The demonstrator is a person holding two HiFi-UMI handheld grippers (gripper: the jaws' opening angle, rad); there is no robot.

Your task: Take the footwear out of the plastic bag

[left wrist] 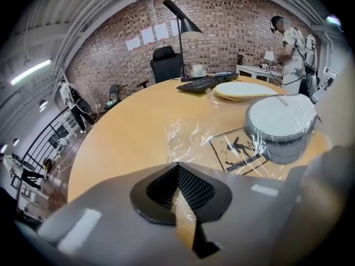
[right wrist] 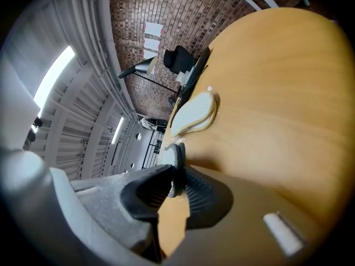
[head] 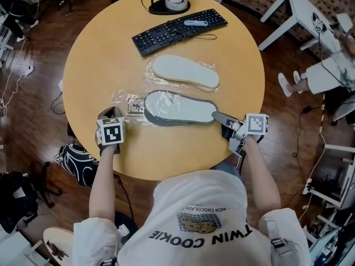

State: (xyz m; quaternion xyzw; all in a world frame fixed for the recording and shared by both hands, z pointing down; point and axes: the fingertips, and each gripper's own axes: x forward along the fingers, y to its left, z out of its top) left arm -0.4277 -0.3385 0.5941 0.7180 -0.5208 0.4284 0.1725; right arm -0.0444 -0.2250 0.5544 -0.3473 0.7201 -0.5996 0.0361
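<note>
A grey-soled slipper point(head: 177, 108) with a white footbed lies on the round wooden table point(head: 94, 65), its left part still under the clear plastic bag point(head: 128, 101). My right gripper point(head: 216, 116) is shut on the slipper's right end; in the right gripper view the grey rim point(right wrist: 175, 159) is pinched between the pads. My left gripper point(head: 112, 114) is shut on the bag's left edge, and film point(left wrist: 194, 132) runs from its jaws towards the slipper point(left wrist: 280, 123). A second, white slipper point(head: 186, 72) rests on crinkled film farther back.
A black keyboard point(head: 179, 30) and a lamp base point(head: 169, 4) sit at the table's far side. White desks point(head: 310, 15) stand to the right, a dark bag point(head: 77, 162) lies on the floor at left. A person point(left wrist: 291, 49) stands at the far desk.
</note>
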